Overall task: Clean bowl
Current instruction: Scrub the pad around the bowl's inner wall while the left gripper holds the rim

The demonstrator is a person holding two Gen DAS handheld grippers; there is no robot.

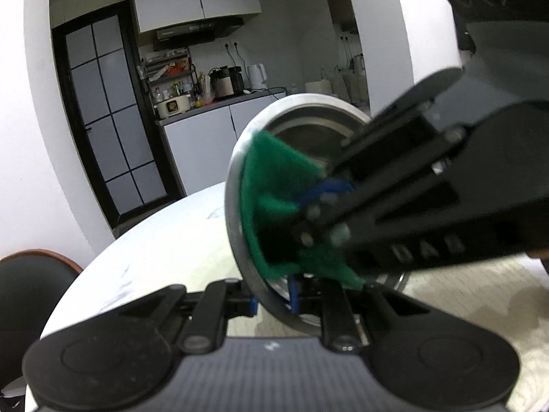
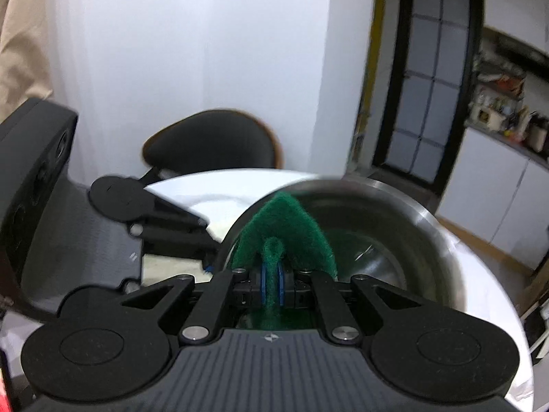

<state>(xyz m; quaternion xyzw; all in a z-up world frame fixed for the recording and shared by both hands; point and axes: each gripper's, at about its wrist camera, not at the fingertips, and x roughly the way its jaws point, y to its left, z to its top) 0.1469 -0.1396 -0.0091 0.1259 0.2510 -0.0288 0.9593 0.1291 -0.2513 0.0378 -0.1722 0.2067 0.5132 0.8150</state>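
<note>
A steel bowl (image 1: 240, 213) is tilted on its side above a white table. My left gripper (image 1: 274, 304) is shut on the bowl's lower rim and holds it up. My right gripper (image 2: 271, 286) is shut on a green scouring pad (image 2: 284, 216) and presses it inside the bowl (image 2: 394, 226), against the left inner wall. In the left wrist view the right gripper (image 1: 319, 206) reaches in from the right with the green pad (image 1: 271, 178) folded over the bowl's inner edge. The bowl's bottom is partly hidden by the pad.
The round white table (image 1: 164, 247) lies under both grippers. A black chair (image 2: 212, 144) stands at its far side, also in the left wrist view (image 1: 31, 285). A kitchen counter with appliances (image 1: 212, 96) and a black-framed glass door (image 1: 106, 116) lie beyond.
</note>
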